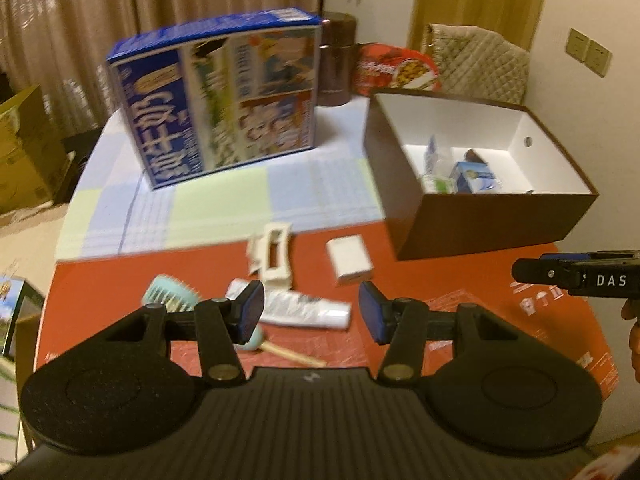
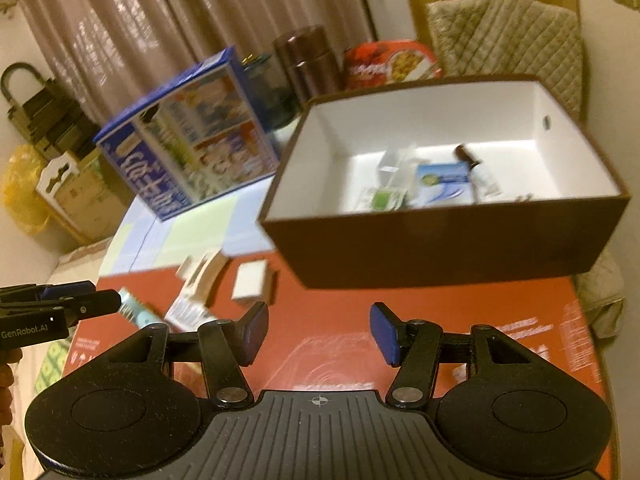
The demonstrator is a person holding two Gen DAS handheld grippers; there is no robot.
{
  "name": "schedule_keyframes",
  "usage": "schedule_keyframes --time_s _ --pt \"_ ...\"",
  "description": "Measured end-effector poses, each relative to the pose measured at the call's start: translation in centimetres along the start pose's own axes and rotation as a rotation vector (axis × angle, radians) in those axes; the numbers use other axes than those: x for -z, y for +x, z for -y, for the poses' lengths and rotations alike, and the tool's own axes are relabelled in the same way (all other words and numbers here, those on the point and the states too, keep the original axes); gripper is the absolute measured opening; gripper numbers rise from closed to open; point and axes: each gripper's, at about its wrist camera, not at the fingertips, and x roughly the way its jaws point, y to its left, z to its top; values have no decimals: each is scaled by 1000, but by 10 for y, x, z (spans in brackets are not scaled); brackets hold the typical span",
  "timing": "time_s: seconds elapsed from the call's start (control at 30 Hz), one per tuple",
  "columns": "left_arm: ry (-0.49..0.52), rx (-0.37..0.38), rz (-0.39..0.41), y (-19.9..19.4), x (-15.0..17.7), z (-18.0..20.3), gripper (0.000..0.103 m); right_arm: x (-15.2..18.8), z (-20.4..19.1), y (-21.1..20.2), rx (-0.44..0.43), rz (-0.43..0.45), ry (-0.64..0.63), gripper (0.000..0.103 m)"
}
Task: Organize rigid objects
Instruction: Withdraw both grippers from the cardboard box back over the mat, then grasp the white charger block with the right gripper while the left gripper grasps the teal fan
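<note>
- I'm holding my left gripper (image 1: 311, 312) spread wide, gripping nothing, over the toothpaste tube (image 1: 296, 309); the brush (image 1: 170, 294) is showing whole only here.
- I'm keeping my right gripper (image 2: 318, 334) parted too, empty; the brown box (image 2: 440, 240) at 1 o'clock is showing its contents clearest here.

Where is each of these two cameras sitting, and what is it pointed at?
Left wrist: rides on the left tool, open, facing the toothpaste tube, white block and brown box; right tool at its edge.
Right wrist: rides on the right tool, open, facing the brown box; left tool at its edge.
Shared: box, blue carton, red table.
</note>
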Motion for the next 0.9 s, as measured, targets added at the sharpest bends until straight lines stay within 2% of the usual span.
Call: schedule_keyframes --time_s 0.4,0.63,0.9 --pt "-99 -61 -41 0 36 -40 48 20 -40 39 -68 -85 -84 53" --pt "-137 -68 -66 14 46 -44 48 27 -54 61 -96 -121 -138 53" --pt "-130 -78 -108 45 52 -40 48 32 -66 87 -129 -144 -216 53"
